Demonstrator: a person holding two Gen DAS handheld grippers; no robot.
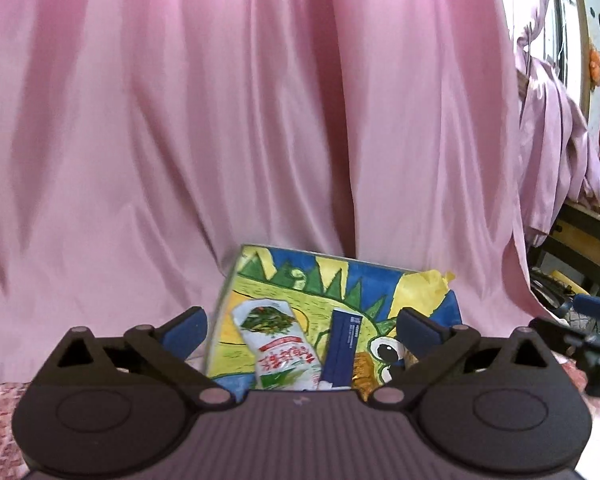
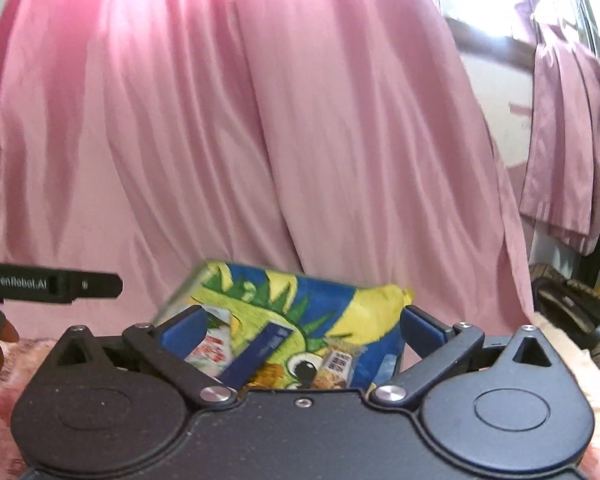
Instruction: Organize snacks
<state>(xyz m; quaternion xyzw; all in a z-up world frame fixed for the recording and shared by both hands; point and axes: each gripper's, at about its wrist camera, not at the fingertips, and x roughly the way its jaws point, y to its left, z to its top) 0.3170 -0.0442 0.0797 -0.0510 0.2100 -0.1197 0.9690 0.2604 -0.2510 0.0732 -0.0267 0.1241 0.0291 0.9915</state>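
A cartoon-printed bag (image 1: 300, 280), blue, yellow and green with a wide-eyed spiky creature, stands open against pink drapery. Inside, a white packet (image 1: 278, 350) picturing green vegetables and red lettering leans upright at the left. Just beside it stands a slim dark-blue stick pack (image 1: 343, 346), tilted slightly. A golden-brown snack wrapper (image 2: 332, 372) with a QR code sits low at the right.
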